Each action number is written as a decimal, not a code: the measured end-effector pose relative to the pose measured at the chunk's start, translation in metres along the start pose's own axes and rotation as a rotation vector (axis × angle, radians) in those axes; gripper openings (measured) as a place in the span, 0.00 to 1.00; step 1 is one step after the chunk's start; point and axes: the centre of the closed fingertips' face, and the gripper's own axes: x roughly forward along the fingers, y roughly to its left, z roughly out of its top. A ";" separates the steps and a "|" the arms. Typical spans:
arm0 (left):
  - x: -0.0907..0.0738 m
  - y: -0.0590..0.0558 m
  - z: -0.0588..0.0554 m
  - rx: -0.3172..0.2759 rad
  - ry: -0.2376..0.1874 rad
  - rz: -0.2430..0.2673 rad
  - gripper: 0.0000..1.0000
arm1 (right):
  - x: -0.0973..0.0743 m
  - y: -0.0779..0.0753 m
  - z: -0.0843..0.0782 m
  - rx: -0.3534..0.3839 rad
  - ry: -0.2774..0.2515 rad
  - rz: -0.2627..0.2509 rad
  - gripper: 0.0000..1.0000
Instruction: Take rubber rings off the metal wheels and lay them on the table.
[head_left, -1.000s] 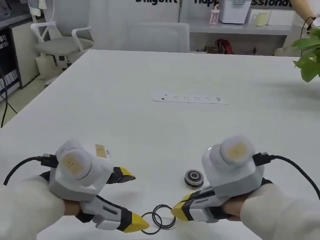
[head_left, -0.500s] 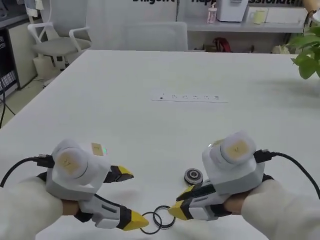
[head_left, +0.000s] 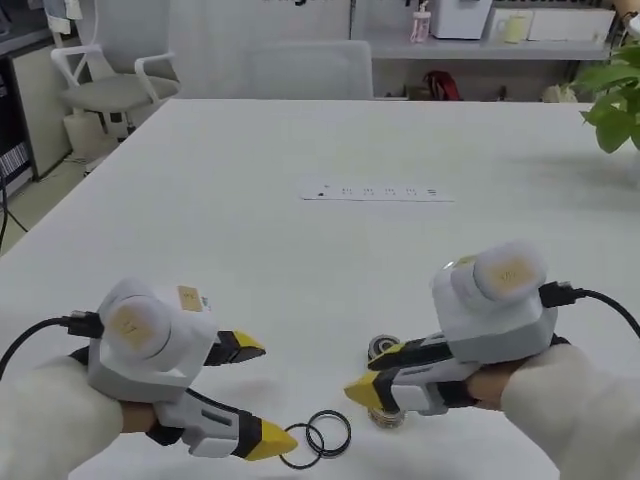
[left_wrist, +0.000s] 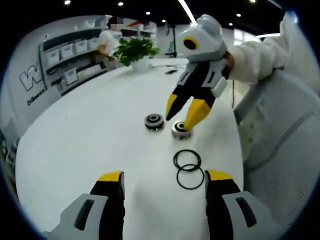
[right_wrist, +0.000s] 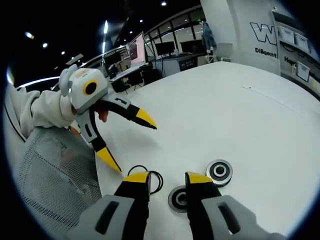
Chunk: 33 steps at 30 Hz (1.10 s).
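On the near edge of the white table (head_left: 300, 150): two thin black rubber rings (head_left: 314, 437) (left_wrist: 188, 168) lie flat and overlap each other, touched by neither gripper.
Left gripper (head_left: 268, 395) (left_wrist: 165, 176): released, its yellow-tipped jaws spread wide with nothing between them; the lower tip sits just beside the rings, and in its own view the rings lie just ahead of the jaws.
Right gripper (head_left: 372, 375) (right_wrist: 167, 179): jaws partly apart and pointing down at the nearer wheel; from the left gripper view one tip is at the wheel's top, but I cannot tell whether it touches.
Nearer small round metal wheel (head_left: 386, 418) (right_wrist: 177, 198): flat on the table beneath the right gripper's tips, near the rings.
Farther metal wheel with a dark rim (head_left: 381, 347) (left_wrist: 154, 121): just beside the first, partly hidden behind the right gripper in the head view.
Mid-table: a flat white power strip (head_left: 375, 193), well apart from the work.
Far right corner: a green leafy plant (head_left: 612, 105).
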 end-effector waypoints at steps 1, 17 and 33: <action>0.000 0.000 0.000 -0.001 0.000 0.000 0.66 | -0.001 -0.002 0.001 0.005 -0.006 -0.005 0.24; 0.000 0.000 0.001 -0.003 -0.004 0.003 0.66 | -0.017 -0.028 0.007 0.077 -0.072 -0.065 0.25; -0.004 0.004 0.005 -0.022 -0.019 0.013 0.70 | -0.023 -0.045 -0.003 0.116 -0.084 -0.092 0.37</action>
